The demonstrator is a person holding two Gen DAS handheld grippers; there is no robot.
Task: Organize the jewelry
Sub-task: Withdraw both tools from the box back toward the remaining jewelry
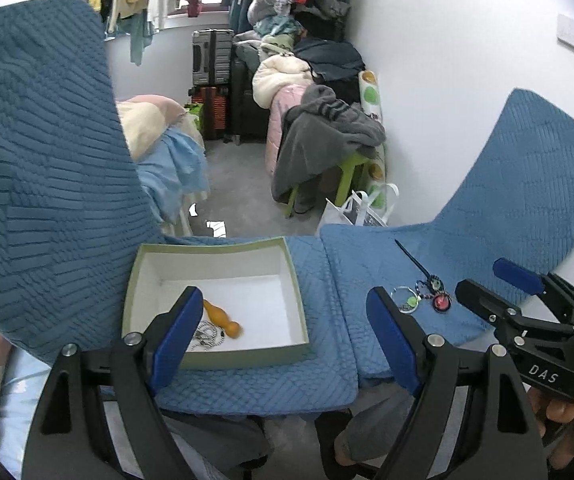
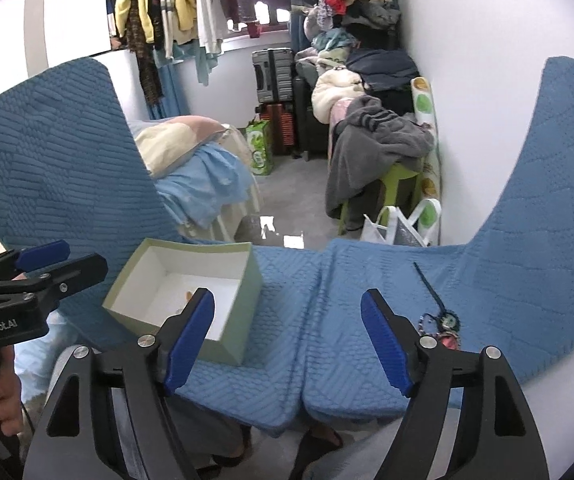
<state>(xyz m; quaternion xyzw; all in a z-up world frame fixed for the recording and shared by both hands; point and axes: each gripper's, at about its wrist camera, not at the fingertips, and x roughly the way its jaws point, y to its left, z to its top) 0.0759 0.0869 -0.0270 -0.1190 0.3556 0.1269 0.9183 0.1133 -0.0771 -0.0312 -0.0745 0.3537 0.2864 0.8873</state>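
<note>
A pale green box (image 1: 296, 280) with a white inside stands on the left blue chair seat. In it lie an orange wooden piece (image 1: 223, 320) and a silver chain (image 1: 207, 338). On the right seat lies a small cluster: a clear ring with a green spot (image 1: 407, 300), a red round pendant (image 1: 442, 303) and a dark hair stick (image 1: 411, 258). My left gripper (image 1: 285, 300) hangs open above the seats' front edge, with nothing between its pads. My right gripper (image 2: 287, 300) is open too and holds nothing. The cluster (image 2: 445, 326) sits just right of its right finger, and the box (image 2: 247, 280) just left of it.
Two chairs with blue quilted covers (image 1: 507, 208) stand side by side, backs rising left and right. Beyond them are a bed (image 1: 167, 148), a green stool under a grey garment (image 1: 327, 140), a white bag (image 1: 361, 208), suitcases and hanging clothes. A person's foot (image 2: 319, 440) shows below the seats.
</note>
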